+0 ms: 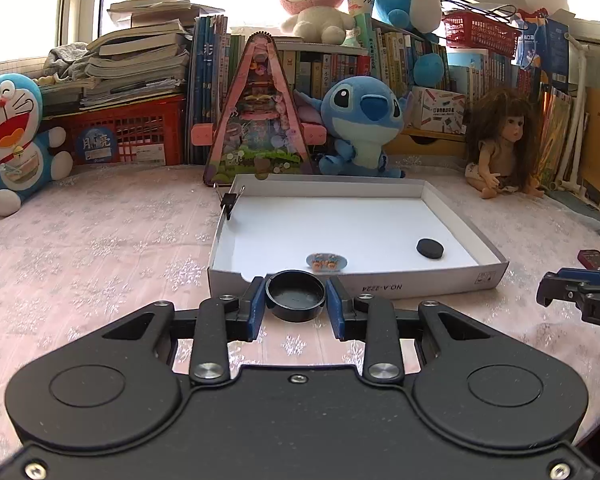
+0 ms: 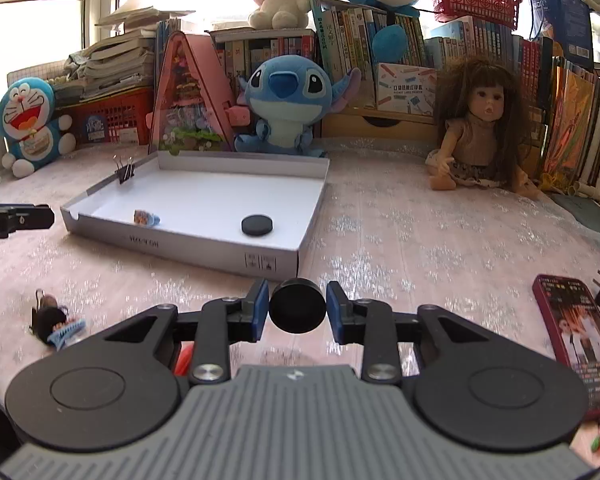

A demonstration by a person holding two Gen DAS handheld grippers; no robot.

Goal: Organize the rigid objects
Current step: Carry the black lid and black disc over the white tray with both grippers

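Left wrist view: left gripper [image 1: 296,299] clamps a round black cap [image 1: 295,295], hollow side up, fingers [image 1: 255,307] narrow and pressed to its rim, just before the near wall of the shallow white box [image 1: 420,282]. Inside the box: a black disc [image 1: 430,248] near the right wall, a small printed badge [image 1: 327,262] by the near wall, a binder clip [image 1: 230,200] on the left wall.

Right wrist view: right gripper [image 2: 298,311] grips a second black cap [image 2: 297,311], flat face toward the camera, near the box's near right corner. A phone [image 2: 572,336] lies at the table's right edge; a small keychain figure [image 2: 56,324] lies on the tablecloth [image 2: 420,240] to the left.
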